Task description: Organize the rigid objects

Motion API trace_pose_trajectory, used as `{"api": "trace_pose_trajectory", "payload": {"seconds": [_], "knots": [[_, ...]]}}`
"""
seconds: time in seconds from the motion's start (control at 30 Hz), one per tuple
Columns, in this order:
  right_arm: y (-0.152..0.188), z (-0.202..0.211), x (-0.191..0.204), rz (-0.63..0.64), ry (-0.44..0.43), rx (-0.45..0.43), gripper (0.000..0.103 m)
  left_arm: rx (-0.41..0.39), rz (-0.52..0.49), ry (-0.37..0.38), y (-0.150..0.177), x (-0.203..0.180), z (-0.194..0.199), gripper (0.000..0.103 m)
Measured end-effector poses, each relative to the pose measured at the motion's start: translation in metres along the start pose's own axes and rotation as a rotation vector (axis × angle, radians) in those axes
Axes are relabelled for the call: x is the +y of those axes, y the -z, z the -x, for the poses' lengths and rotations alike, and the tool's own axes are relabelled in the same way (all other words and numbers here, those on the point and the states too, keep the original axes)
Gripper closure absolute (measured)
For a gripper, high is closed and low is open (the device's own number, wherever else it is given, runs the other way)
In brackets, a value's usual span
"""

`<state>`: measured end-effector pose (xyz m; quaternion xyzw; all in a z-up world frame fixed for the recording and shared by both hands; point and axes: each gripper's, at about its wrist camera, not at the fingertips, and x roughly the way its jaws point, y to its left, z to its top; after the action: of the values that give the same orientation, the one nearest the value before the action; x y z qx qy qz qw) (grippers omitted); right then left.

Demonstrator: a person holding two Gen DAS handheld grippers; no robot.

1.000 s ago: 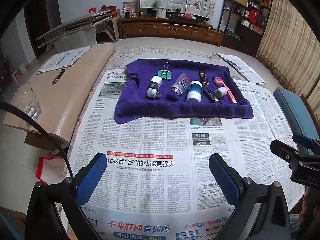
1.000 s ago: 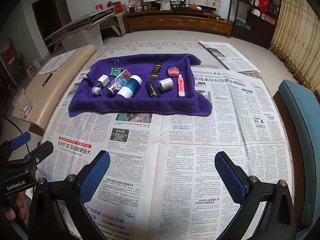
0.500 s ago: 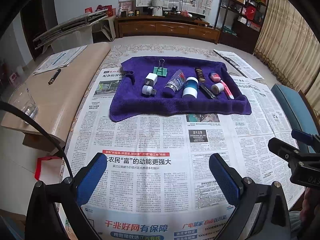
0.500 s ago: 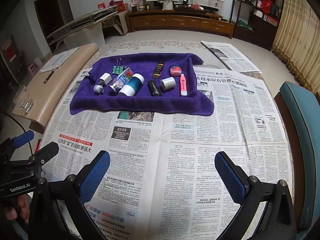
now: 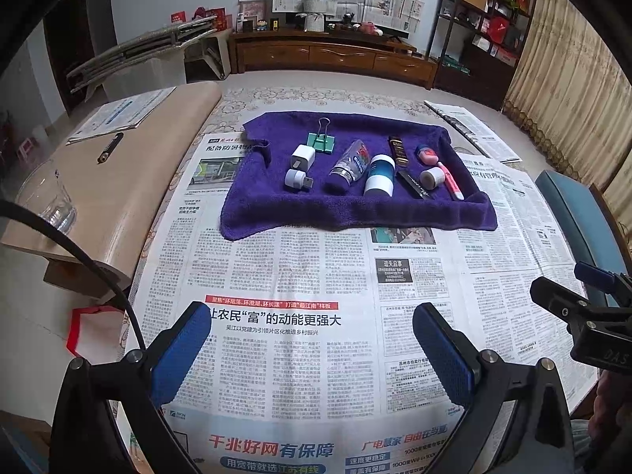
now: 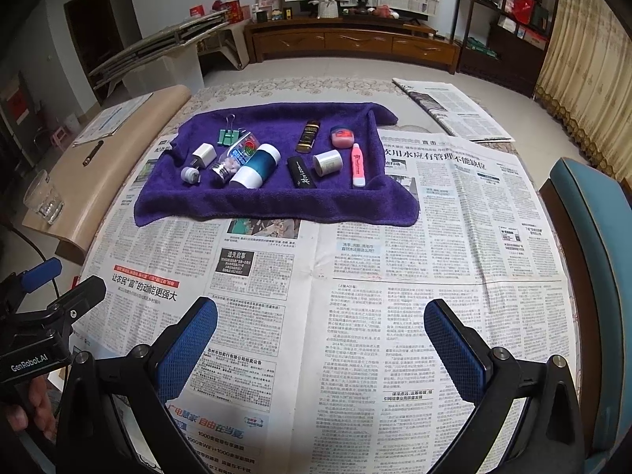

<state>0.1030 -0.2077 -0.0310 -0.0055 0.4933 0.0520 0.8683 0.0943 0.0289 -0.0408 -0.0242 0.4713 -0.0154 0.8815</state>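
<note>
Over the last second both cameras have drifted slightly up and back, so the towel [image 5: 355, 205] sits a touch farther off; nothing on it has shifted. My left gripper [image 5: 312, 351] and right gripper [image 6: 320, 347] both hang spread wide and empty above the newspaper [image 6: 355, 276]. The small items, among them the clip [image 5: 322, 140], the bottle [image 6: 256, 166] and the marker [image 6: 357, 164], all lie on the towel, so I read this as either a lineup awaiting sorting or one already arranged.

- A home living room — a long wooden TV cabinet [image 6: 355, 45] stands along the far wall.
- Beige curtains [image 6: 584, 71] hang at the right.
- A dark shelf unit [image 5: 486, 23] holds household boxes.
</note>
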Motion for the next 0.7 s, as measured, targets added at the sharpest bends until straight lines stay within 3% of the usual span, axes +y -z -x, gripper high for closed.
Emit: {"api": "trace_pose_trajectory", "payload": {"seconds": [0.7], "knots": [[0.002,0.001,-0.001,0.005,0.003,0.001,0.0,-0.057,-0.031,-0.015,0.001,-0.006,0.012,0.0]]}}
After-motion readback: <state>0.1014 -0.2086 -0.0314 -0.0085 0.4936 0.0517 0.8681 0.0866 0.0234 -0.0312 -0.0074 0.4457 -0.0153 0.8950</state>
